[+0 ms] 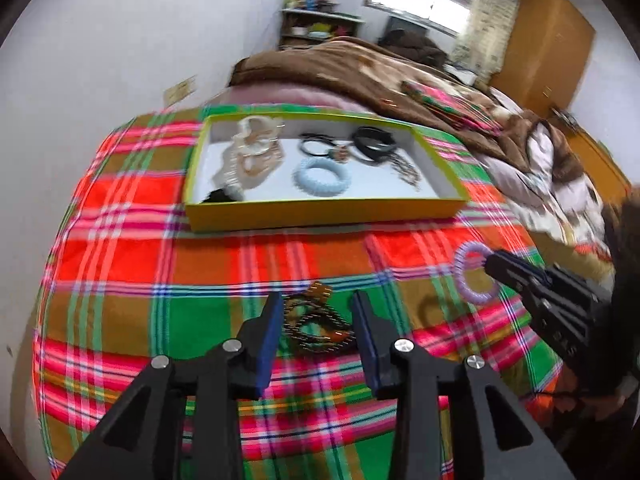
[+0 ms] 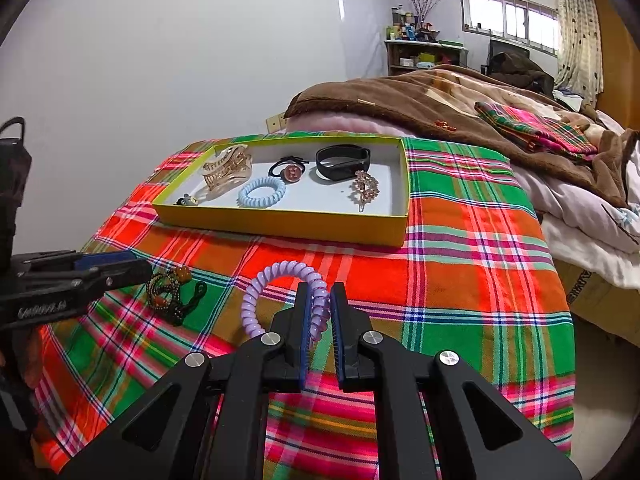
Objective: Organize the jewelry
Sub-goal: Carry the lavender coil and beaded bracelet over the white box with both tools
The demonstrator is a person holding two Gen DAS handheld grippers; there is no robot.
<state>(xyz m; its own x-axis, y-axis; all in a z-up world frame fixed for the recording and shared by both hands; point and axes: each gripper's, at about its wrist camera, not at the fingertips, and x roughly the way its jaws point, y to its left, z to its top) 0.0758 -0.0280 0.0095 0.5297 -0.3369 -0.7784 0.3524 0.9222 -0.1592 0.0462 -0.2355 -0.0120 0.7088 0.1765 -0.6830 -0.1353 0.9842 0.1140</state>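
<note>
- Purple coil hair tie (image 2: 280,300): light, springy; pinched at one side by nearly closed right gripper (image 2: 319,312).
- Beaded bracelet (image 1: 316,324): limp, tangle-prone; best taken mid-bundle; lying untouched between half-open jaws of left gripper (image 1: 316,320).

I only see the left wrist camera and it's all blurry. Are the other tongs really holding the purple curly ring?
Observer: Yes, the right tongs are shut on the purple coil hair tie, pinching one side.
Operator: What's the round thing on the black hair tie in the yellow box?
Observer: A round charm with the letter H.
Operator: And the brown squiggle at the box's right end?
Observer: A sparkly hair clip, lying flat beside the black band.
</note>
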